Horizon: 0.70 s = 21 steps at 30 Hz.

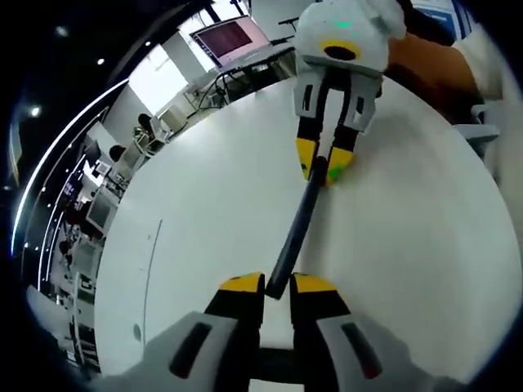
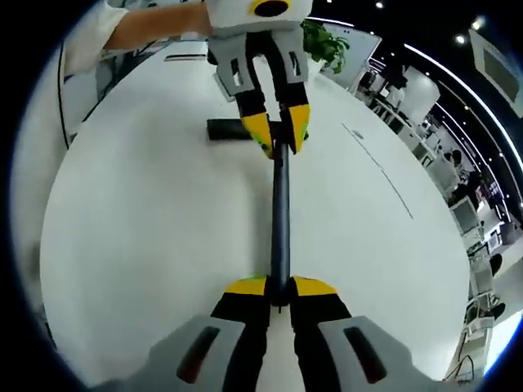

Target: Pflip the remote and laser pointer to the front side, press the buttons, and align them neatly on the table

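A big white table (image 1: 204,204) sits in a bright office with desks and screens behind it. In the left gripper view, the left gripper (image 1: 278,287) pinches one end of a long, thin, dark remote (image 1: 298,229). The remote points straight away to the right gripper (image 1: 327,167), which pinches the far end.

In the right gripper view, the right gripper (image 2: 279,287) grips the near end of the remote (image 2: 280,212). It runs straight to the left gripper (image 2: 278,135). A short dark laser pointer (image 2: 227,129) lies sideways on the table (image 2: 147,229), just beside that far end.
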Each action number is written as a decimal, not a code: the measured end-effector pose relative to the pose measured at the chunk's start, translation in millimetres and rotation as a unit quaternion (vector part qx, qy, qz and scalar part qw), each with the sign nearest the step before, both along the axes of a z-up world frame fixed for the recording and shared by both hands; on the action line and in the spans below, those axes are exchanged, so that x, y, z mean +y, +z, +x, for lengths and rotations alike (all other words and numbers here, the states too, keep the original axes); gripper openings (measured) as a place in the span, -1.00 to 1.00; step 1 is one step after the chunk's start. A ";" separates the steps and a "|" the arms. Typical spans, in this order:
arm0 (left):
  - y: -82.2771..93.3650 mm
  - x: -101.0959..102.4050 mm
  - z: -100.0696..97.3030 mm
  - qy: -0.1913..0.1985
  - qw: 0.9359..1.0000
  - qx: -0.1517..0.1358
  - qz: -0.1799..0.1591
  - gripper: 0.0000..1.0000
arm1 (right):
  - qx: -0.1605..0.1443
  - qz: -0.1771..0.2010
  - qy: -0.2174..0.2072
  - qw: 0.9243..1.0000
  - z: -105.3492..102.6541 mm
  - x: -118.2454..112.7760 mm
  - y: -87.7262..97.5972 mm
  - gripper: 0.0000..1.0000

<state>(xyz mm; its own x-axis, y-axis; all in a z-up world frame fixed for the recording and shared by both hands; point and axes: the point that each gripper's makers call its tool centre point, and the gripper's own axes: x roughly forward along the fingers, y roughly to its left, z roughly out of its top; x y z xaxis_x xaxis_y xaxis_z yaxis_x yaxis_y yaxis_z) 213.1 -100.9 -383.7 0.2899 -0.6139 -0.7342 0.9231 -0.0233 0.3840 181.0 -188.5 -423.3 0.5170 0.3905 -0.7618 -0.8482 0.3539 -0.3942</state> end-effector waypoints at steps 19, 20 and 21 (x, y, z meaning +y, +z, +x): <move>18.4 -5.7 -3.1 0.001 0.995 0.036 -0.097 -0.67 | -0.080 0.051 -0.012 0.995 -1.5 -4.4 20.2 -0.78; 17.4 -6.1 -2.0 -0.002 0.995 0.025 -0.095 -0.67 | -0.093 0.038 -0.009 0.995 -0.3 -5.1 22.0 -0.78; 15.2 -4.7 -0.4 -0.003 0.996 0.015 -0.084 -0.67 | -0.089 0.046 -0.008 0.995 -2.8 -2.7 21.5 -0.78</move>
